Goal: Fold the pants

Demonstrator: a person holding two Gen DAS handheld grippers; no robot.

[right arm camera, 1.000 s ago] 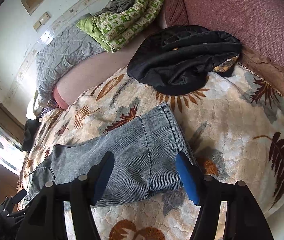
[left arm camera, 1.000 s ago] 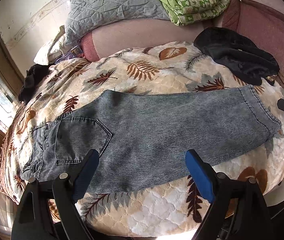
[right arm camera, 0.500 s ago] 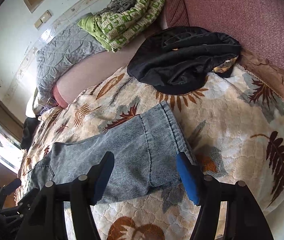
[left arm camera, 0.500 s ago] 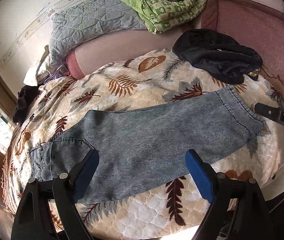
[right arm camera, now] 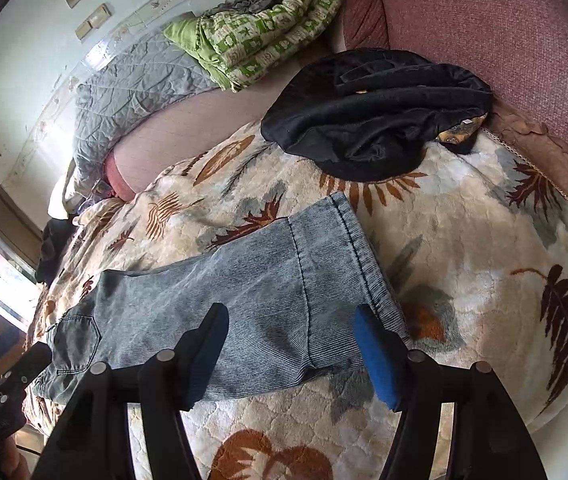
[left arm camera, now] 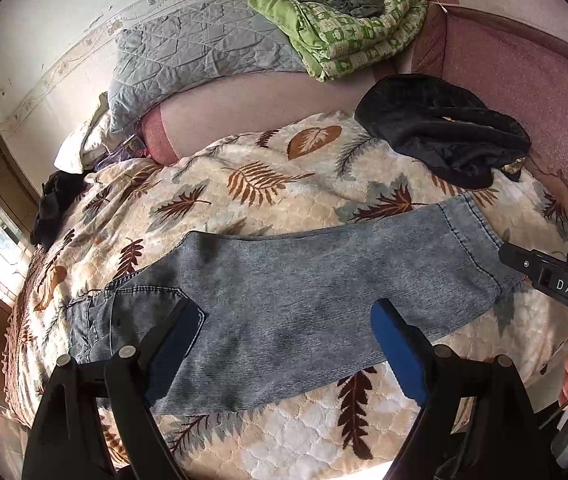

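Note:
Grey-blue jeans lie flat across the leaf-print bedspread, folded lengthwise, waist and back pocket at the left, hem at the right. My left gripper is open and empty, held above the near edge of the jeans around mid-leg. My right gripper is open and empty above the hem end of the jeans. The right gripper's body shows at the right edge of the left wrist view.
A black garment lies on the bed beyond the hem, against a maroon headboard. A green patterned blanket and a grey quilt are piled at the back. Another dark cloth lies at the far left by the window.
The left gripper has drawn back and swung right, so the jeans look smaller and sit more to the right. The right gripper barely moved. Both stay open.

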